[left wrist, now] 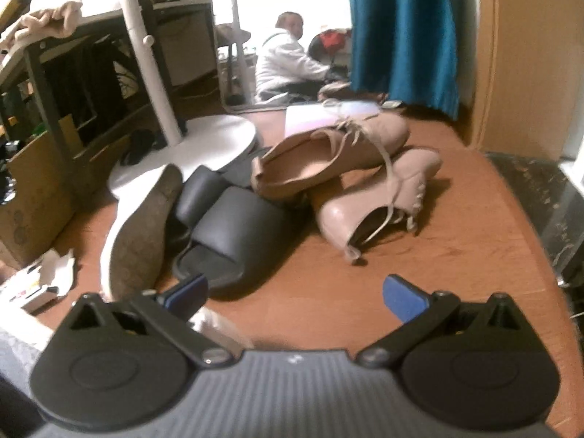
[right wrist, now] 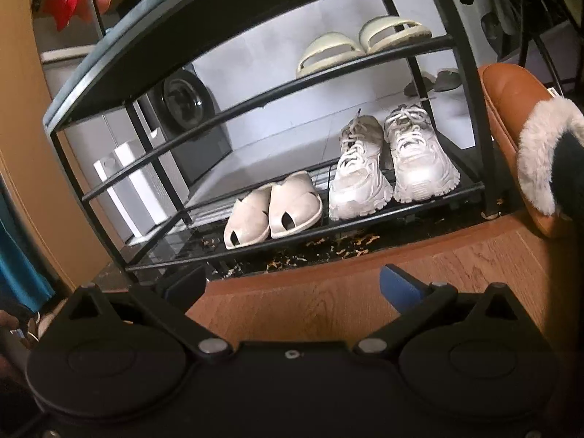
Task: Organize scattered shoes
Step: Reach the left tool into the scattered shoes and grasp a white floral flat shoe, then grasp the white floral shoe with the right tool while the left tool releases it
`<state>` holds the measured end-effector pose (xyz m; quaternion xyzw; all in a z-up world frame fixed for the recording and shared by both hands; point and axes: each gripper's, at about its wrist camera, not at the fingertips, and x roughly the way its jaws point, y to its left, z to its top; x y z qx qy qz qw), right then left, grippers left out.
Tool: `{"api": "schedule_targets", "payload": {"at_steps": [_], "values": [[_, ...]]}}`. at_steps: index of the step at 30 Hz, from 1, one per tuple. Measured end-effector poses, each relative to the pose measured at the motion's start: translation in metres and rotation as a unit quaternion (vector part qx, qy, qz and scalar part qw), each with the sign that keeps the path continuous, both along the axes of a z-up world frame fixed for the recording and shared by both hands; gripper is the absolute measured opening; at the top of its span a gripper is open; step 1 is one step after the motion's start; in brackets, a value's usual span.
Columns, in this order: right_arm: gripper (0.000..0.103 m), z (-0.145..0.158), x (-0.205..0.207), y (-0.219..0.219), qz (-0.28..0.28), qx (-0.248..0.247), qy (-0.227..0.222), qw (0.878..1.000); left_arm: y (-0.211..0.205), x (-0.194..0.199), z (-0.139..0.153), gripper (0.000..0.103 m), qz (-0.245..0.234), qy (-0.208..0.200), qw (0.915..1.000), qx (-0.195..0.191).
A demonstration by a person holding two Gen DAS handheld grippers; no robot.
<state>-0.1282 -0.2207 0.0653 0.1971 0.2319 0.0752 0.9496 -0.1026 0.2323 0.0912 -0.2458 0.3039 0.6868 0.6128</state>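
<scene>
From the left wrist, the left gripper (left wrist: 294, 294) hangs released and empty over the wooden floor (left wrist: 456, 248), with the scattered pile ahead: a black slide sandal (left wrist: 233, 233) nearest, just past the left fingertip, an upturned shoe (left wrist: 140, 226) sole-up beside it to the left, and two beige lace-up shoes (left wrist: 339, 153) farther on, one leaning on the other, long axes slanting toward the far right, beside the white round stand base (left wrist: 204, 146). From the right wrist, the right gripper (right wrist: 292, 286) is likewise spread and holds nothing, facing the black shoe rack (right wrist: 255, 106) at the floor's far edge; white sneakers (right wrist: 390, 168) and cream clogs (right wrist: 273, 208) sit on its lower shelf, toes toward the gripper, cream slides (right wrist: 361, 43) above, and a fur-lined brown slipper (right wrist: 522, 138) stands at the right.
</scene>
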Motion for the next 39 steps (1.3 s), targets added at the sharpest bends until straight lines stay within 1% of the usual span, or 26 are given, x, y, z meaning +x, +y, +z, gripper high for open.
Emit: {"api": "schedule_targets", "payload": {"at_steps": [3,6,11,12,13,14,15,17,19,20,21,22,23,24,25,26,31,36,39], "values": [[0.103,-0.003,0.003,0.005,0.006,-0.011,0.005,1.0,0.007,-0.007,-0.009,0.102,0.029,-0.002,0.9989,-0.037],[0.103,-0.004,0.004,0.01,0.012,-0.024,0.007,1.0,0.013,-0.014,-0.019,0.102,0.059,-0.003,0.9955,-0.074],[0.103,-0.004,0.002,0.01,0.013,-0.03,0.008,0.999,0.024,-0.025,-0.034,0.102,0.108,-0.006,0.985,-0.135],[0.103,-0.003,0.001,0.009,0.011,-0.028,0.007,1.0,0.027,-0.027,-0.037,0.098,0.117,-0.007,0.9821,-0.147],[0.103,-0.002,0.0,0.007,0.009,-0.025,0.006,1.0,0.028,-0.029,-0.04,0.094,0.124,-0.008,0.9798,-0.157],[0.103,-0.002,0.0,0.006,0.008,-0.022,0.006,1.0,0.026,-0.029,-0.038,0.09,0.119,-0.013,0.9808,-0.154],[0.103,-0.002,0.001,0.005,0.005,-0.017,0.008,1.0,0.023,-0.028,-0.037,0.081,0.114,-0.019,0.9818,-0.15],[0.103,-0.003,0.002,0.002,-0.002,-0.007,0.013,1.0,0.019,-0.027,-0.034,0.072,0.105,-0.03,0.9836,-0.144],[0.103,-0.003,0.003,0.002,-0.005,-0.003,0.017,1.0,0.014,-0.026,-0.031,0.059,0.095,-0.04,0.9851,-0.138],[0.103,-0.003,0.003,0.002,-0.005,-0.003,0.017,1.0,0.012,-0.025,-0.03,0.055,0.09,-0.046,0.9858,-0.134],[0.103,-0.003,0.003,0.002,-0.004,-0.002,0.016,1.0,0.009,-0.024,-0.028,0.044,0.085,-0.051,0.9864,-0.131],[0.103,-0.003,0.003,0.002,-0.004,-0.002,0.014,1.0,0.007,-0.024,-0.027,0.037,0.079,-0.059,0.9866,-0.129],[0.103,-0.002,0.003,0.002,-0.003,-0.002,0.013,1.0,0.007,-0.025,-0.026,0.034,0.071,-0.079,0.9853,-0.134],[0.103,-0.002,0.003,0.002,-0.003,-0.001,0.012,1.0,0.007,-0.026,-0.025,0.024,0.062,-0.096,0.9837,-0.139],[0.103,-0.002,0.003,0.001,-0.003,0.0,0.013,1.0,0.006,-0.026,-0.025,0.013,0.057,-0.106,0.9828,-0.14],[0.103,-0.002,0.003,0.001,-0.004,0.001,0.014,1.0,0.005,-0.026,-0.024,0.007,0.051,-0.115,0.9819,-0.142],[0.103,-0.002,0.004,-0.002,-0.01,0.009,0.017,1.0,0.001,-0.026,-0.023,0.005,0.022,-0.161,0.9751,-0.15],[0.103,-0.004,0.006,-0.006,-0.018,0.022,0.024,0.999,-0.003,-0.026,-0.022,0.005,-0.008,-0.207,0.9654,-0.158],[0.103,-0.005,0.007,-0.007,-0.022,0.026,0.027,0.999,-0.006,-0.023,-0.021,0.006,-0.035,-0.224,0.9617,-0.155]]}}
